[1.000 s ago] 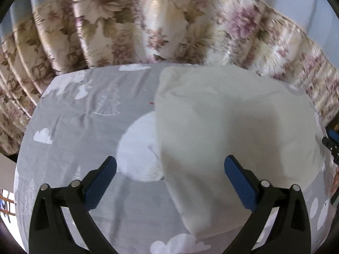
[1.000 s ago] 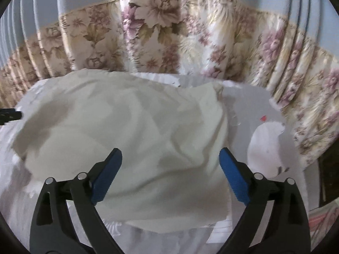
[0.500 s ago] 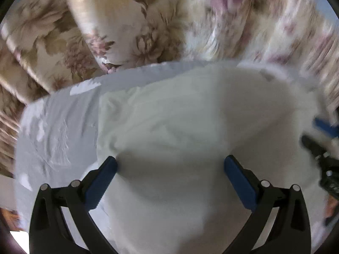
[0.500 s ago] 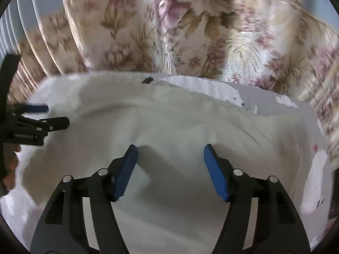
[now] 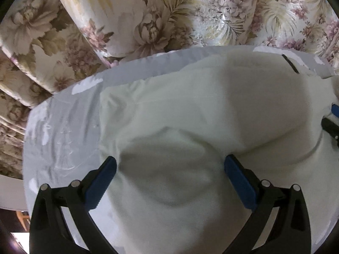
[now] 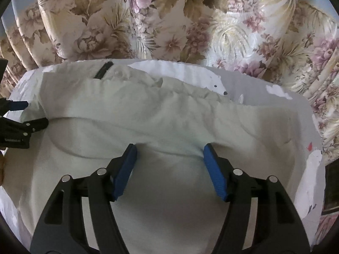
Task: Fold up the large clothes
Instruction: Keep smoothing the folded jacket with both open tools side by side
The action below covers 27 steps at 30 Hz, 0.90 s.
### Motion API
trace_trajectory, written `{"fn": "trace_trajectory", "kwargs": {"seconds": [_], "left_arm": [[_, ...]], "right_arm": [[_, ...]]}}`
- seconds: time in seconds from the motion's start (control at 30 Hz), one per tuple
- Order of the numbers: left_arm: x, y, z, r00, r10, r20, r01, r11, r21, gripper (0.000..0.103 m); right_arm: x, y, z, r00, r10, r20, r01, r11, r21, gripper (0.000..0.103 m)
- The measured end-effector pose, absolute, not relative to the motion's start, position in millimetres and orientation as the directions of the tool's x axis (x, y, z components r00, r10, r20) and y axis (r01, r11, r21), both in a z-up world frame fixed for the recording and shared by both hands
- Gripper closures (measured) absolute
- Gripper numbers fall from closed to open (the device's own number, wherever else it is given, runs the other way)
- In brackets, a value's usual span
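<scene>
Two grippers pointing down at a cream garment (image 5: 190,110) spread on the printed bedsheet (image 5: 63,127), left gripper (image 5: 170,167) jaws spread, right gripper (image 6: 170,155) jaws narrower yet apart, cloth bunched between both.

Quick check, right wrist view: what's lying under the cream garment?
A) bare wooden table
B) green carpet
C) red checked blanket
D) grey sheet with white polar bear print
D: past the far edge of the cream garment, the grey sheet shows a white polar bear print.
</scene>
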State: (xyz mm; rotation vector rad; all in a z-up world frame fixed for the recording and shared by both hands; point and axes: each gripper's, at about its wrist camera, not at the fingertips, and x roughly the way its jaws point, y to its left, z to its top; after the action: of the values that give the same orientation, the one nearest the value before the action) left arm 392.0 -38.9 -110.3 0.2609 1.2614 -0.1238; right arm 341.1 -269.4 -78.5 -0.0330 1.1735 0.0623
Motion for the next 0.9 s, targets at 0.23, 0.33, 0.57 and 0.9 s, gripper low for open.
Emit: {"fn": "trace_trajectory", "kwargs": {"seconds": [0.23,0.33,0.57,0.9], "left_arm": [[305,-40,-72,0.396,-0.109,-0.912,0.267,0.964,0.000,0.002],[276,-50,-80,0.409,-0.133,-0.903,0.258,0.966,-0.026,0.002],[272,-68,-111,0.447,-0.010,-0.894,0.277,0.952,0.128,0.001],[274,-62,-116,0.437,-0.027,-0.899,0.284,0.952,0.110,0.001]], "right_arm": [[259,-259,-44,0.510,0.095,-0.855,-0.153,0.988,0.019,0.035],[230,-259,-54,0.522,0.079,-0.849,-0.135,0.991,0.010,0.035],[226,-266,-76,0.494,0.061,-0.868,-0.114,0.993,0.005,0.030],[225,-269,-88,0.495,0.078,-0.865,-0.092,0.995,0.037,0.029]]}}
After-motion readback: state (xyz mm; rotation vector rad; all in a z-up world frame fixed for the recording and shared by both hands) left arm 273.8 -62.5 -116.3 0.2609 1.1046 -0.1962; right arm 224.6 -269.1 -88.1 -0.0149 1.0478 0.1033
